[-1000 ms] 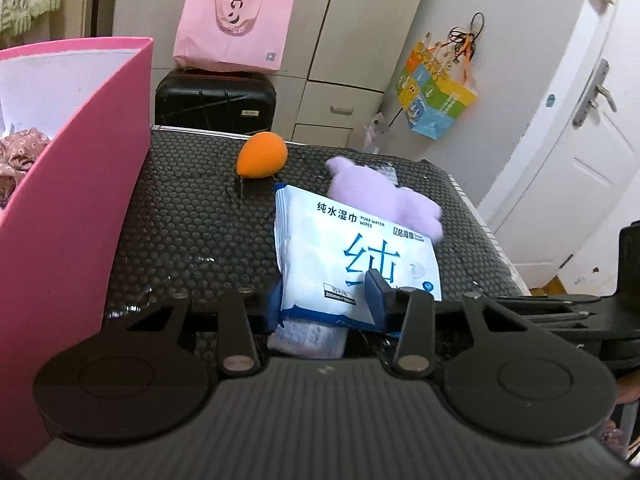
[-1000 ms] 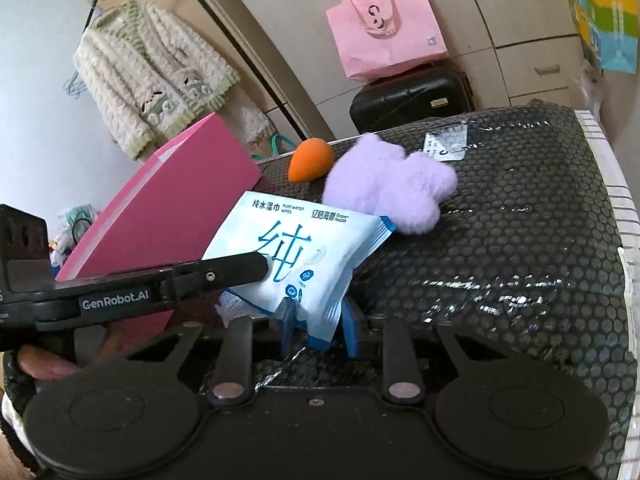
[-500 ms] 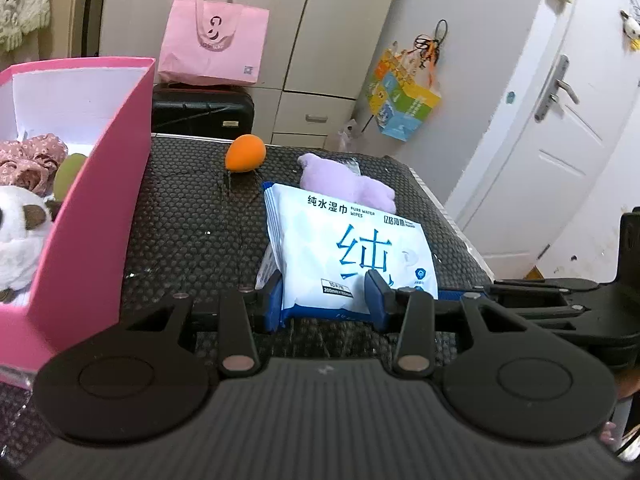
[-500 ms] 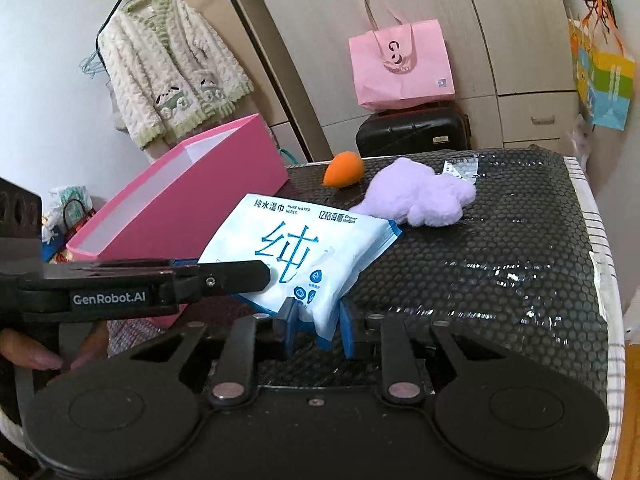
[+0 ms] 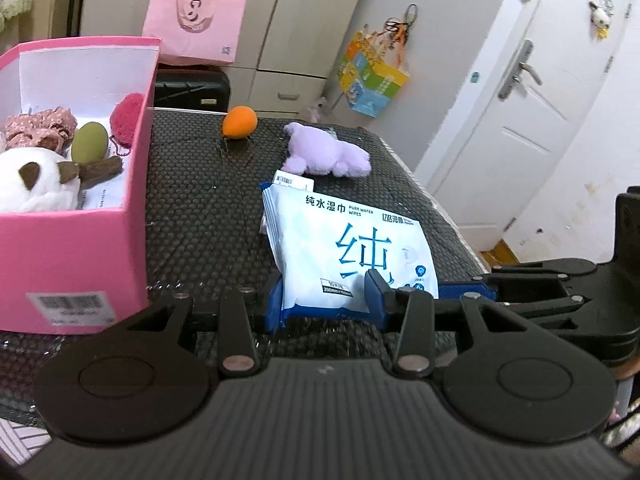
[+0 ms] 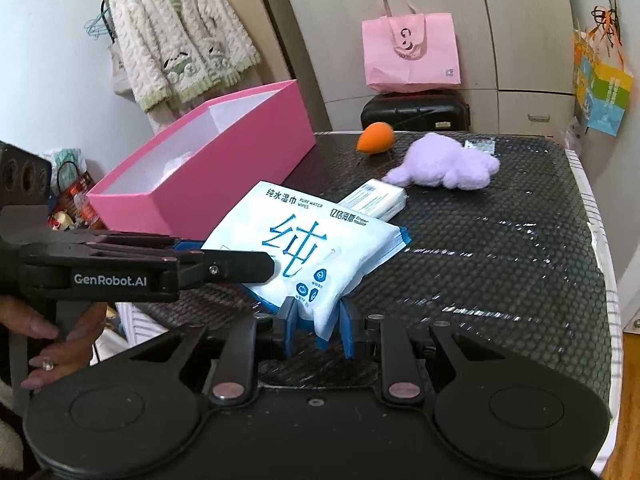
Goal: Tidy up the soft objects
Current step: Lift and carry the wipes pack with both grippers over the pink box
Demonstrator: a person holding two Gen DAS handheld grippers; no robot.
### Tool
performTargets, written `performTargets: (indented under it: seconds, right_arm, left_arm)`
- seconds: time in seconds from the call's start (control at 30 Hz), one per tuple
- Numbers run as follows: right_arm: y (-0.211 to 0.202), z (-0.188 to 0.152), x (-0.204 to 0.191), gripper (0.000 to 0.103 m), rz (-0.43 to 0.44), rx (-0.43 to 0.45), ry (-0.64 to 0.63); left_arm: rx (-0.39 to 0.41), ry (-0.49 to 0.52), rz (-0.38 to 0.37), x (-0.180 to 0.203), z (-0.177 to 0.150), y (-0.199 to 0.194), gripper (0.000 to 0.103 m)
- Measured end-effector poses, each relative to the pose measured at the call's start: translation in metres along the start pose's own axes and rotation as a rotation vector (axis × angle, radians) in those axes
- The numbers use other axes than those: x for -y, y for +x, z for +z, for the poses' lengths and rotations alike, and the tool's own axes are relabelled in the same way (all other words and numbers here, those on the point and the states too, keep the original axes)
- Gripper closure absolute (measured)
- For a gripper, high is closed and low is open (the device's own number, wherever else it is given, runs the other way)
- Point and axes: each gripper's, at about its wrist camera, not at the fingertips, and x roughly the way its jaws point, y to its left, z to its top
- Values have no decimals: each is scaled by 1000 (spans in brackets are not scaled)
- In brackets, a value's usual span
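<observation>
Lifted since a second ago, the wipes pack now hangs clear of the black dotted table, and a small white packet that it covered lies bare beneath its far end. Both grippers have hold of it: the left gripper has its blue fingers clamped on the pack's near short edge, and the right gripper pinches a near corner with its fingers almost closed. The pack's long axis runs away from the left camera toward the far side of the table, its far end tipped a little leftward, printed face up. It is a flat, soft white pouch with blue edges, a large blue character and the words "PURE WATER WIPES". It sits to the right of the pink box, which holds a white plush toy and other soft things. Farther back on the table rest an orange sponge and a purple plush, apart from each other.
</observation>
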Motion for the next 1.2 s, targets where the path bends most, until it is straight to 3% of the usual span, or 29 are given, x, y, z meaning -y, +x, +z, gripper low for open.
performTargets:
  seconds: [0.23, 0.63, 0.93, 1.2]
  right_arm:
    - [-9, 2, -39, 76, -29, -31, -97]
    - [-25, 39, -96, 76, 88, -88, -177]
    - [-15, 86, -140, 76, 83, -65, -267]
    - [22, 120, -156, 76, 93, -43, -339]
  left_arm:
    - [-34, 13, -60, -14, 0, -30, 63]
    - [-125, -58, -144, -56, 22, -100, 63]
    - [-52, -14, -74, -75, 52, -140, 63]
    - [18, -55, 15, -106, 72, -141, 63]
